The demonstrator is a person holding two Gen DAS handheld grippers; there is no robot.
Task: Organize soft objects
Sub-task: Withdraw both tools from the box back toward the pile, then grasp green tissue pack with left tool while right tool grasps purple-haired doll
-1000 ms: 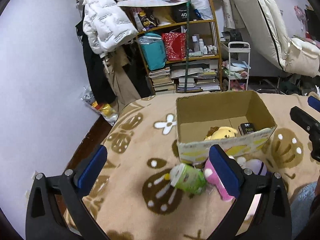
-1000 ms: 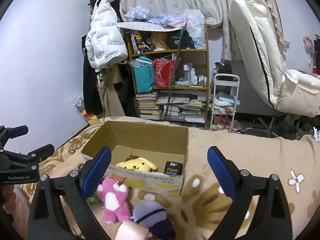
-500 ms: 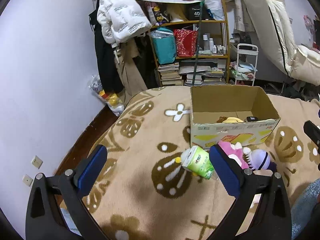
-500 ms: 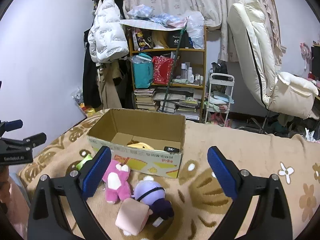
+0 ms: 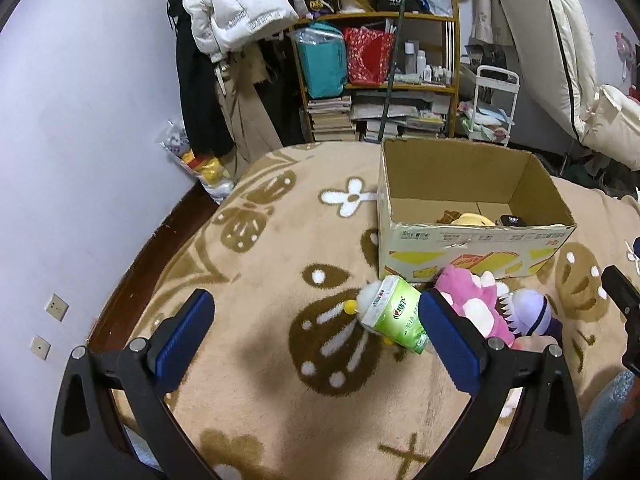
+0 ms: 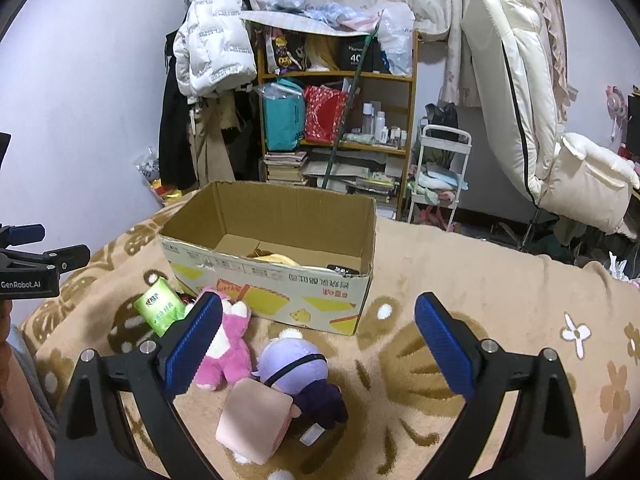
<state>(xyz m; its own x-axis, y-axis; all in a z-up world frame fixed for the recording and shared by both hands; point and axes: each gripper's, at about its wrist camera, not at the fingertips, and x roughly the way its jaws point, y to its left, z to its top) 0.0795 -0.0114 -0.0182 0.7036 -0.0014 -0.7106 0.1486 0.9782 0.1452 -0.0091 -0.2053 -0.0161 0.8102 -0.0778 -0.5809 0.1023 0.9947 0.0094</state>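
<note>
Risk first: the toys lie packed together at 6 o'clock of the cardboard box (image 6: 280, 276), so a low grab could pinch two at once, or shove the pink plush (image 6: 226, 344) against the box wall. The green plush (image 5: 396, 314) looks squashy and could slip out. The pink block (image 6: 254, 424) touches the purple doll (image 6: 298, 372), so it may drag along.

My left gripper (image 5: 316, 336) is spread wide, holding nothing, over the blanket (image 5: 248, 392); the green plush is at its 1 o'clock. My right gripper (image 6: 318, 340) is also wide apart, empty, with the purple doll between its fingers in view. A yellow plush (image 6: 276, 258) already sits in the box.
</note>
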